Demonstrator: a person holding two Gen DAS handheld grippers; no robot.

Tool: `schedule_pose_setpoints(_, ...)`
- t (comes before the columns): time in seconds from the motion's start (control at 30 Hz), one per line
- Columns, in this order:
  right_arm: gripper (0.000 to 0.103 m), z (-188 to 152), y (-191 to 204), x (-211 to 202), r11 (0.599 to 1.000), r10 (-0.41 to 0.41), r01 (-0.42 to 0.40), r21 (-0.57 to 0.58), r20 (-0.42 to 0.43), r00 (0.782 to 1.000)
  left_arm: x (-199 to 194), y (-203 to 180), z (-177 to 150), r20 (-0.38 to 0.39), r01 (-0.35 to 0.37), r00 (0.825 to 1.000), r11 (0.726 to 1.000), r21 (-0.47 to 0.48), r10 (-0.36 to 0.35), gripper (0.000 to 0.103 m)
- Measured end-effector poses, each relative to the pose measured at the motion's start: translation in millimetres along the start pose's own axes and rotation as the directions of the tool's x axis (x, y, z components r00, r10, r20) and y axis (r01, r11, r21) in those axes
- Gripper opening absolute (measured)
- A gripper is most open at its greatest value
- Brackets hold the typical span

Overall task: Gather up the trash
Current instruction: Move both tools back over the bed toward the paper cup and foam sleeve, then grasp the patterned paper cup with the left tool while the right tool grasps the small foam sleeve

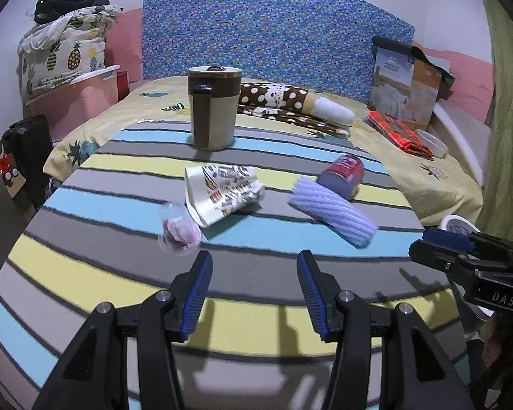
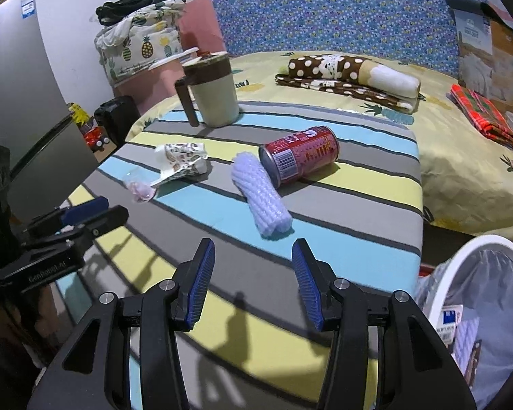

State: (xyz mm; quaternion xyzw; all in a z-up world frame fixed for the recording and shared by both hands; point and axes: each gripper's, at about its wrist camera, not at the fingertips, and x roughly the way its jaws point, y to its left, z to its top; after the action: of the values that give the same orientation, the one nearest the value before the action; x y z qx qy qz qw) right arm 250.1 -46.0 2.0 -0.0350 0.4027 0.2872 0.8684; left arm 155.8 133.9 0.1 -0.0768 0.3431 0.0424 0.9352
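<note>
Left gripper [image 1: 253, 266]: jaws apart, nothing between the blue pads, held above the near part of the striped board [image 1: 85, 273].
Right gripper [image 2: 253, 256]: jaws apart and empty, also over the near end of the board; in the left wrist view it shows at the right edge.
Trash relative to left gripper: the clear plastic wrapper [image 1: 178, 229] with something pink inside lies just ahead and left of the left fingertip; the crumpled printed paper [image 1: 222, 191] lies beyond it, straight ahead.
Trash relative to right gripper: the ribbed lilac foam sleeve [image 2: 260, 194] lies straight ahead of the fingertips, near but apart; the red can [image 2: 301, 153] lies on its side just behind the sleeve, touching or nearly touching its far end.
Trash count on the board: four pieces, namely one wrapper, one crumpled paper, one foam sleeve, one can.
Bin: one white bin [image 2: 475, 242] with a plastic liner stands off the board's right edge, beside the right gripper, with some packaging already inside.
Other things: one lidded brown-and-cream mug [image 1: 213, 109] upright at the board's far end; one dotted folded blanket [image 1: 290, 102] on the bed behind.
</note>
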Motion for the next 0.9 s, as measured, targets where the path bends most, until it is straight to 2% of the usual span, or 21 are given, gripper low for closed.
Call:
schedule_pose_setpoints(0.33,0.050,15.4,-12.1,33.4,0.999,-0.029,0.028,-0.018,-0.034,0.999,48.5,3.3,24.0,-0.032,0.001,1.000,0.998,0.065,0.001,0.054)
schedule_pose_setpoints(0.7,0.050,15.6,-16.0,57.4,1.000,-0.024,0.022,-0.018,-0.087,0.996,94.9,1.7,34.7,-0.123,-0.047,0.990,0.991,0.129,0.063,0.054)
schedule_pose_setpoints(0.77,0.050,16.1,-15.8,57.2,1.000,-0.011,0.010,-0.016,-0.088,0.996,99.5,2.1,35.9,-0.138,-0.056,0.988,0.990,0.128,0.074,0.047)
schedule_pose_setpoints(0.87,0.030,16.5,-14.7,53.5,1.000,0.006,-0.007,-0.018,-0.077,0.997,101.2,1.6,37.5,-0.136,-0.062,0.987,0.989,0.134,0.081,0.036)
schedule_pose_setpoints(0.9,0.029,15.5,-14.6,51.5,1.000,0.005,-0.006,-0.013,-0.074,0.997,100.1,0.3,37.4,-0.133,-0.062,0.988,0.988,0.138,0.081,0.034)
